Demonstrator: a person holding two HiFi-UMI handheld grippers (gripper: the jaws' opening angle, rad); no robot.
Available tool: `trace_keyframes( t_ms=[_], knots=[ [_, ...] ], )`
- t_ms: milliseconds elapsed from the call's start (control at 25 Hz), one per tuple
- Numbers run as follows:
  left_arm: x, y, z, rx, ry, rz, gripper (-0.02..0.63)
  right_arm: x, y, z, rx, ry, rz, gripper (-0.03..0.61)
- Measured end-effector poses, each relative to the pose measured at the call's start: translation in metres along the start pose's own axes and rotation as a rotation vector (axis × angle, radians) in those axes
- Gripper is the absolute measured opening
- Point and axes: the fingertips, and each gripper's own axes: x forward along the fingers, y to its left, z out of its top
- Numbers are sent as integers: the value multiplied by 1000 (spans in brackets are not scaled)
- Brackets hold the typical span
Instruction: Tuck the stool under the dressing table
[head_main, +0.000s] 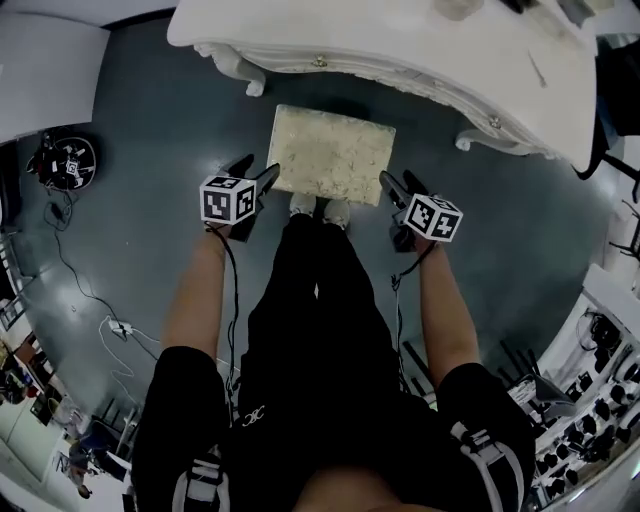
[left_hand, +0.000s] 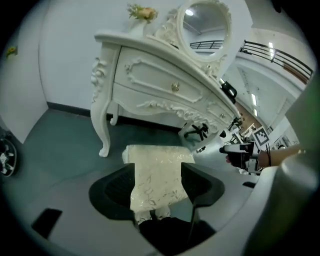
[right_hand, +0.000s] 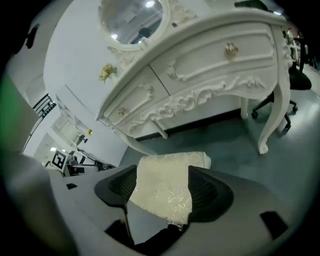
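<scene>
The cream-cushioned stool (head_main: 332, 153) stood on the dark floor (head_main: 150, 120) just in front of the white dressing table (head_main: 400, 50), its seat almost wholly clear of the tabletop. The left gripper (head_main: 258, 168) and right gripper (head_main: 398, 182) hung near its two near corners. Both had their jaws wide apart and gripped nothing.

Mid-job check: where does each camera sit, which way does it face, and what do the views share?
Head view: on the head, facing steeply down at the stool before the dressing table; legs, forearms, left gripper, right gripper show.
Left gripper view: on that gripper, facing forward and down along its open jaws at stool and table; right gripper at right.
Right gripper view: likewise along open jaws; left gripper far left.
Shared: all three show stool and table.
</scene>
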Motion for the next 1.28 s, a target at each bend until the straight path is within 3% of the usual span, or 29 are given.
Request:
trace_keyframes(
  t_ms=[320, 520, 680, 880, 1120, 1280],
  knots=[
    [111, 59, -55, 3, 70, -63, 294, 95, -95, -79, 118, 121, -51, 392],
    [164, 100, -71, -81, 78, -65, 304, 132, -128, -99, 177, 135, -47, 431],
    [186, 106, -78, -109, 95, -120, 305, 150, -139, -106, 214, 152, 11, 453],
    [192, 107, -86, -261, 79, -224, 313, 158, -140, -111, 300, 167, 110, 477],
    [197, 107, -90, -376, 43, -297, 313, 161, -132, -112, 385, 125, 187, 408],
    [200, 108, -93, -380, 52, -323, 313, 161, -134, -113, 377, 103, 186, 401]
  ],
)
